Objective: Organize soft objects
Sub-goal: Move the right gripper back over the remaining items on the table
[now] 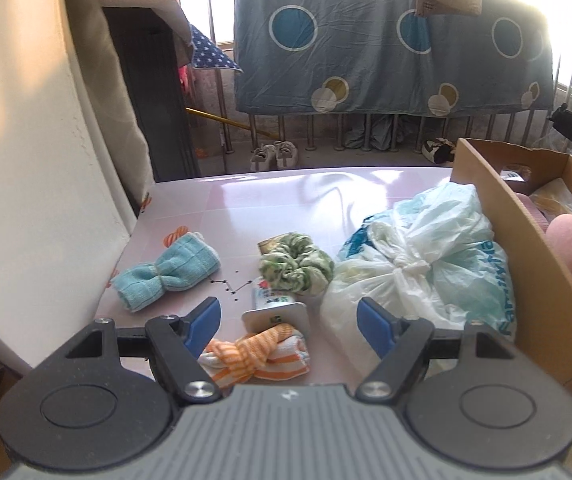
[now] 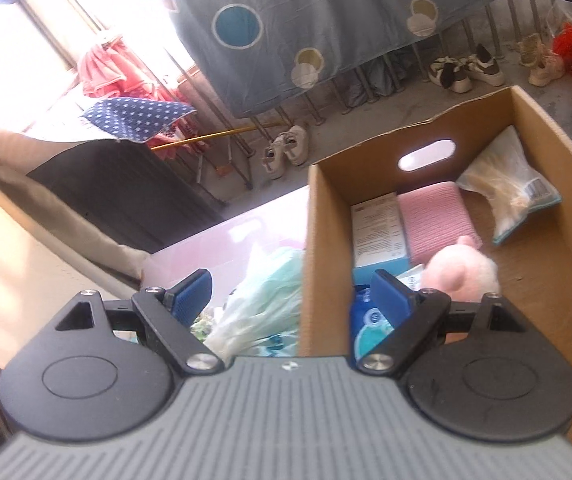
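In the left wrist view my left gripper is open and empty, just above an orange-and-white striped cloth on the pink table. A tube lies between the fingers, beyond the cloth. Further off lie a light blue knitted cloth and a green scrunchie. A tied white plastic bag lies right of them. In the right wrist view my right gripper is open and empty over the left wall of a cardboard box. The box holds a pink plush toy, a pink cloth, a paper box and a packet.
A white wall bounds the table's left side. The cardboard box stands at the table's right. Beyond the table's far edge are railings with a hanging blue sheet and shoes on the floor.
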The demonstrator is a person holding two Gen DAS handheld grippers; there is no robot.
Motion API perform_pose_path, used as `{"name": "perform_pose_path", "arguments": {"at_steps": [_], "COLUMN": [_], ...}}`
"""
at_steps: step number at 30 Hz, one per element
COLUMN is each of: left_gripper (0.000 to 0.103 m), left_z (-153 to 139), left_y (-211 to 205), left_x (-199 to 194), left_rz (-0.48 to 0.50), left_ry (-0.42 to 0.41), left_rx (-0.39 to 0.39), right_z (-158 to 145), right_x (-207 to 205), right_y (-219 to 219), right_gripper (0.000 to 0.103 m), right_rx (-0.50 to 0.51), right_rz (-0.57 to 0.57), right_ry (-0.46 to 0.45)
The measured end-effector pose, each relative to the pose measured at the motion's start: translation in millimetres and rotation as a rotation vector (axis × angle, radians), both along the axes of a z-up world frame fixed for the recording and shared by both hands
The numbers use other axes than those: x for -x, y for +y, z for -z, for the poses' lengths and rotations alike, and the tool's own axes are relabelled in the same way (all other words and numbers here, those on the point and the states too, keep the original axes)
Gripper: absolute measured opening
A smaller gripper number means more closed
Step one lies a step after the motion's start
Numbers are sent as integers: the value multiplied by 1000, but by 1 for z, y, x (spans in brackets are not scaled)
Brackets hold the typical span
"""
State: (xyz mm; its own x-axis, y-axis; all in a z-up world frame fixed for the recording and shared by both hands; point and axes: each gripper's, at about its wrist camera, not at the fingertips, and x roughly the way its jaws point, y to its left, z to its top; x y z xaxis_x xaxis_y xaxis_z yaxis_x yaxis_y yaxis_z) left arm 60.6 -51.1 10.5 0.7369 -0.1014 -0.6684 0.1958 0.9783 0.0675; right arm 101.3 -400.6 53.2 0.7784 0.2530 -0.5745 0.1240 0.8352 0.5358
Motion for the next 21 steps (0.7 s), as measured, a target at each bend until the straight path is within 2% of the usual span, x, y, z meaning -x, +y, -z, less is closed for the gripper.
{"name": "perform_pose_path", "arguments": {"at_steps": [10,21], "left_gripper": [76,76], "left_z": [4,27], "left_y": [63,111], "left_x": [9,1], "left_rz": [-152,-268], "left_ry": [-49,-111], "left_rx": [-78,-223], "right_z": [0,42], "right_x": [-45,-118], "right_y": [104,217], "right_gripper": [87,87], "right_rx": [-89,-174], "right_rz": [-206,-365], "right_ry": [32,167]}}
